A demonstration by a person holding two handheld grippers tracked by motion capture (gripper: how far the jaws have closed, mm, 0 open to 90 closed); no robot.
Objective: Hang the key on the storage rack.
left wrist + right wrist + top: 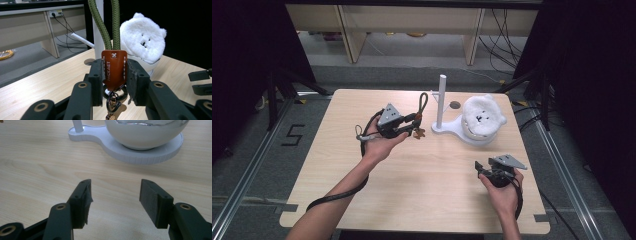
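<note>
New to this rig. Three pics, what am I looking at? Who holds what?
No robot arm here: a person holds one handheld tongs tool in each hand at a light wooden table. The wide picture looks down from above the person's side; the other two come from cameras riding on each tool, looking along its black jaws. The left tongs are shut on the brown leather tab of an olive green rope keychain. The right tongs are open, holding nothing, above the table. On the table stands a white stand with an upright post, its bowl carrying a fluffy white bear-faced plush.
</note>
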